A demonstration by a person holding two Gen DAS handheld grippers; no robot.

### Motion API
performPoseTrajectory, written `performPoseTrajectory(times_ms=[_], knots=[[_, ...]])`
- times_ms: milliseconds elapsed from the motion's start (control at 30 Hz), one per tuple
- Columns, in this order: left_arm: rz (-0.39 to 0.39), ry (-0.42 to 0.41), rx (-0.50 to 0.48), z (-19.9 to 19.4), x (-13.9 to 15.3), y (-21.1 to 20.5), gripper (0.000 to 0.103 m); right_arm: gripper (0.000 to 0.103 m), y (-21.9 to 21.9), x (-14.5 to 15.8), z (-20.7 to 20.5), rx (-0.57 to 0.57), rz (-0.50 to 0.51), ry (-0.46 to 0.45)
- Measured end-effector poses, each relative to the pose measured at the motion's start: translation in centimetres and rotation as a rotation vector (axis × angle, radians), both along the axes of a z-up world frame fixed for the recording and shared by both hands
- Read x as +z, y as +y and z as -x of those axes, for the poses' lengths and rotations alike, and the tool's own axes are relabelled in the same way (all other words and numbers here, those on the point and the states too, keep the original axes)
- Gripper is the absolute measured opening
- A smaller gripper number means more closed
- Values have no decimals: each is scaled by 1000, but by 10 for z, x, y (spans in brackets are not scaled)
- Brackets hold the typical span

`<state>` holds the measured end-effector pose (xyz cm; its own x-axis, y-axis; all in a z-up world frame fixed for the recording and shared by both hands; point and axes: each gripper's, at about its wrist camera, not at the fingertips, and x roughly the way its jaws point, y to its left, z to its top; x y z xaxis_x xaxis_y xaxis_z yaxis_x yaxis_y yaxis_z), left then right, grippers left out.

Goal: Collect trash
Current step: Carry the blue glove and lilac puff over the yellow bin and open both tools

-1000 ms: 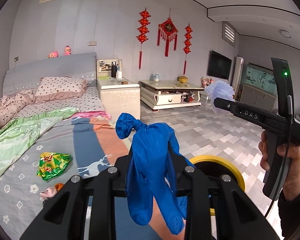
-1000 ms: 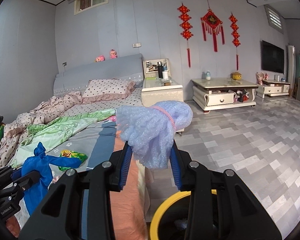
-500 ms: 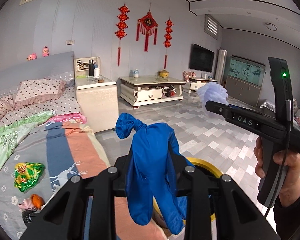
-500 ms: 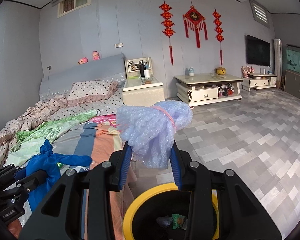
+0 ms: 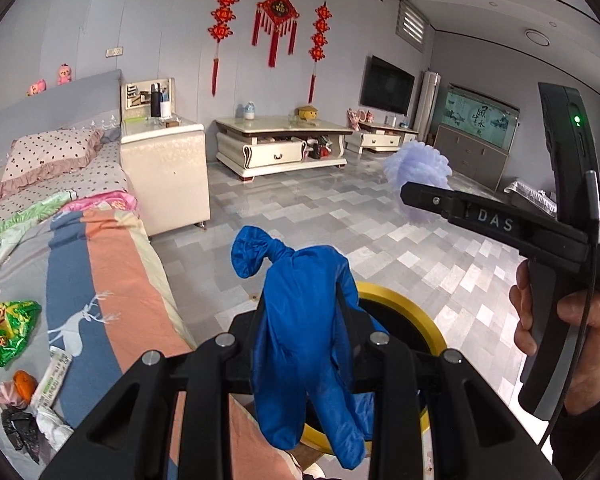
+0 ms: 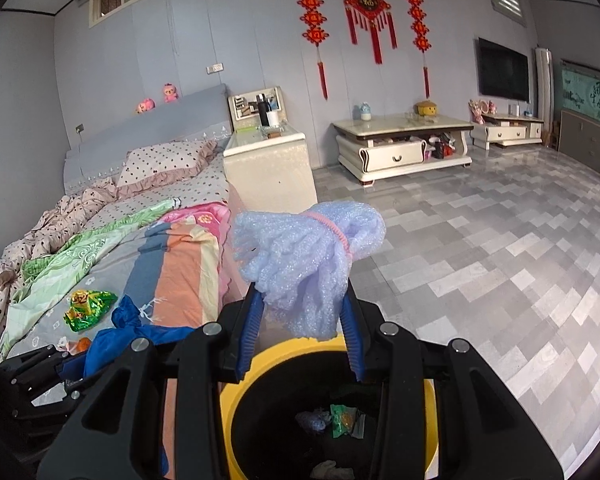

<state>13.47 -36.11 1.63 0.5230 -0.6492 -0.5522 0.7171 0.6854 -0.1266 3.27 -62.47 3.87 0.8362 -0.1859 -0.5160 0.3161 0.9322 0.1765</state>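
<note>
Bed (image 6: 100,248) seen left of yellow-rimmed bin (image 6: 236,396). Blue glove (image 5: 308,320) clamped in left gripper (image 5: 304,344), held above bin. Pale foam net (image 6: 304,256) pinched by right gripper (image 6: 300,336) over bin. Green wrapper (image 5: 8,330) left on bed, beyond bin.

Letters "DAS" are showing in white on the black body of the right gripper (image 5: 424,200), seen from the left wrist. Calligraphy characters are showing on the framed panel (image 5: 482,120) at the far wall, too small to read.
</note>
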Motion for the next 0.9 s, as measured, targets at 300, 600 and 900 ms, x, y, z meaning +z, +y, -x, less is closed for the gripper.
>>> performPoseTrajectory(times_ms=[300, 600, 900], knots=[[-26, 90, -19, -10, -39, -22, 27, 36, -14, -61, -22, 8, -116, 126], [-36, 117, -38, -9, -55, -33, 30, 42, -29, -90, -32, 3, -202, 187], [-33, 119, -33, -8, -55, -28, 48, 54, -28, -89, -28, -10, -219, 196]])
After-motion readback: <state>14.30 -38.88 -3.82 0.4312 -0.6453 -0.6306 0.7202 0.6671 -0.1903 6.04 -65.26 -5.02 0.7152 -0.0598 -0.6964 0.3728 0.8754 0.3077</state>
